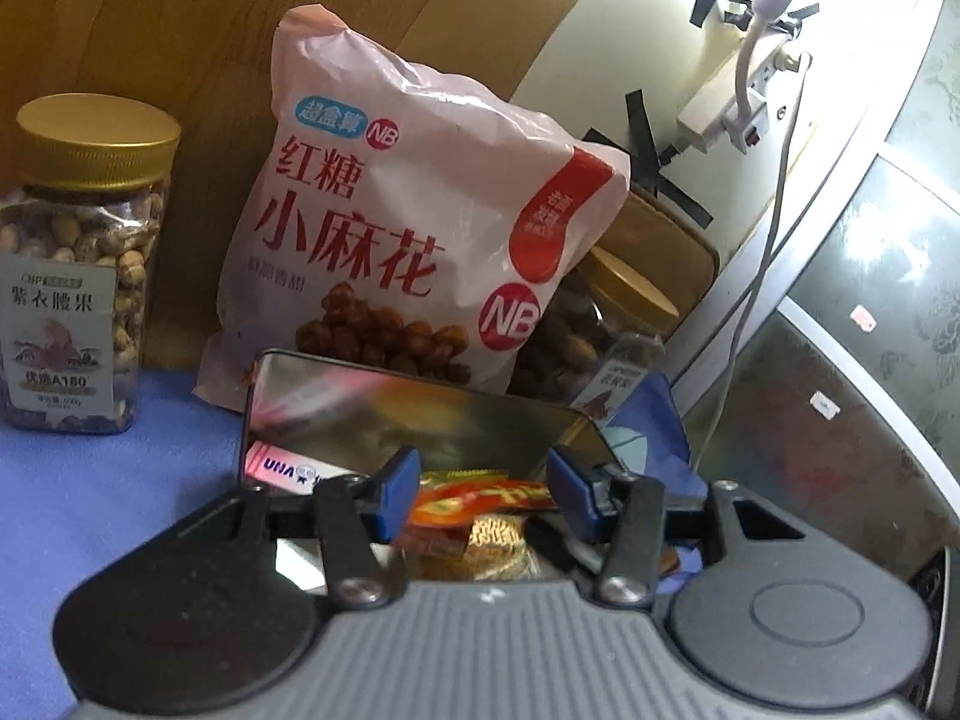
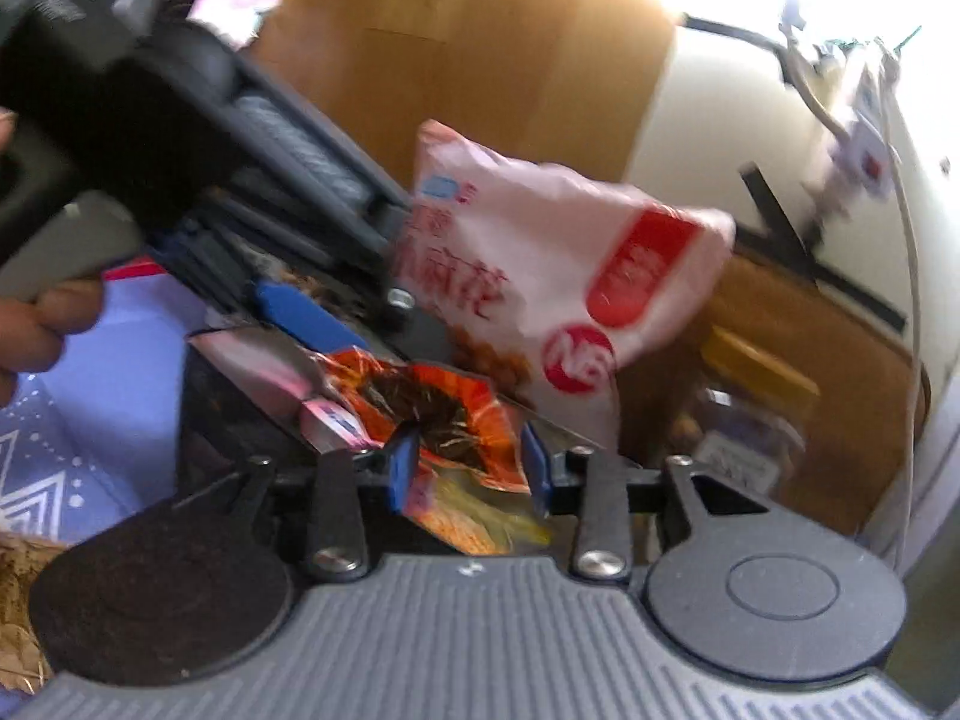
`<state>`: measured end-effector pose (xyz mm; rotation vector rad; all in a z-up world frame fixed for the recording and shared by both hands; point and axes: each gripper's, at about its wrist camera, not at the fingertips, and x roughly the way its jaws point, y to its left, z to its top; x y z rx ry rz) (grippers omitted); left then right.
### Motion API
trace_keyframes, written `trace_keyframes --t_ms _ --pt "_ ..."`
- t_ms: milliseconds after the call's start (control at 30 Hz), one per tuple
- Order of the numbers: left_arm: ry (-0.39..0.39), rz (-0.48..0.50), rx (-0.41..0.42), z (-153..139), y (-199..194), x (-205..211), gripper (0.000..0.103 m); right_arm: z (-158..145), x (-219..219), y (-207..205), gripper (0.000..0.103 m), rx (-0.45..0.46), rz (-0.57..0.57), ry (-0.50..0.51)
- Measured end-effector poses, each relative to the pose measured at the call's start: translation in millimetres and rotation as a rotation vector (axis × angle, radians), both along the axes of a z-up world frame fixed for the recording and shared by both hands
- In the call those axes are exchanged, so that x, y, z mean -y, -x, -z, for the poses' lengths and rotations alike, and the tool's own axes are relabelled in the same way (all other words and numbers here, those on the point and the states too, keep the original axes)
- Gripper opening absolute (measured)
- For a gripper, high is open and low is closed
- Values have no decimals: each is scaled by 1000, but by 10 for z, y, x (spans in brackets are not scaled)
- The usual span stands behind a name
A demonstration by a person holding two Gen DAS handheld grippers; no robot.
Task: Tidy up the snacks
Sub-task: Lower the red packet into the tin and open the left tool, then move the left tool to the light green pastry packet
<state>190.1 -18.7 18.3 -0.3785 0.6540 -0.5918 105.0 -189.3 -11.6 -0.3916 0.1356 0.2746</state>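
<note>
Left wrist view, items listed left to right. Nut jars: two, both clear with gold lids. The first jar (image 1: 75, 267) stands upright on the blue cloth (image 1: 90, 480) against the wooden panel (image 1: 240, 30); the second jar (image 1: 606, 336) lies tilted behind the pink bag's right corner. Pink snack bag (image 1: 414, 228): one, leaning on the panel between the jars, red lettering, fried dough pieces pictured at its foot. Metal tin (image 1: 420, 414): one, open, shiny inner wall, just in front of the bag. Orange snack packet (image 1: 480, 495): one, crinkled foil, lying in the tin. Left gripper (image 1: 483, 489): blue pads apart, either side of the packet; whether they press it cannot be told. Open room: bare cloth on the left between jar and tin; the cloth's right edge drops to the floor just past the tin.

Right wrist view, blurred. One hand (image 2: 36, 324) holds the left gripper's handle at far left. Right gripper (image 2: 468, 462): jaws apart with the orange packet (image 2: 456, 420) between them, both pads close against its torn, dark-printed foil; contact cannot be told. Pink bag (image 2: 558, 264) and second jar (image 2: 744, 414) sit beyond.
</note>
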Motion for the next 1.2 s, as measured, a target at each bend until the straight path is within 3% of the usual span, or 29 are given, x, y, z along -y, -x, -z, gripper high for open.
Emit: trace_keyframes --t_ms 133,233,400,500,633,733,867,900,1000,1200 --pt "18 -6 -3 -34 119 -88 48 -30 143 50 50 9 62 -30" --pt "21 -5 19 -98 309 -162 50 -49 269 99 50 5 118 -49" --pt "12 9 48 -115 702 -271 50 -39 612 458 50 -44 146 -221" --pt "31 39 -2 19 827 -273 58 37 795 598 50 -163 110 -375" --pt "73 61 -149 350 753 -223 59 206 782 603 49 -358 2 -514" --pt "130 65 -250 545 637 -206 60 277 602 610 48 -394 -32 -486" --pt "174 82 -288 648 551 -136 55 346 413 553 42 -434 -72 -451" --pt "162 77 -285 655 552 -115 51 358 371 540 31 -436 -74 -445" --pt "113 67 -255 612 636 -100 49 324 254 584 25 -398 -52 -390" --pt "178 37 -211 477 1006 -480 50 153 6 977 24 -290 -108 -301"
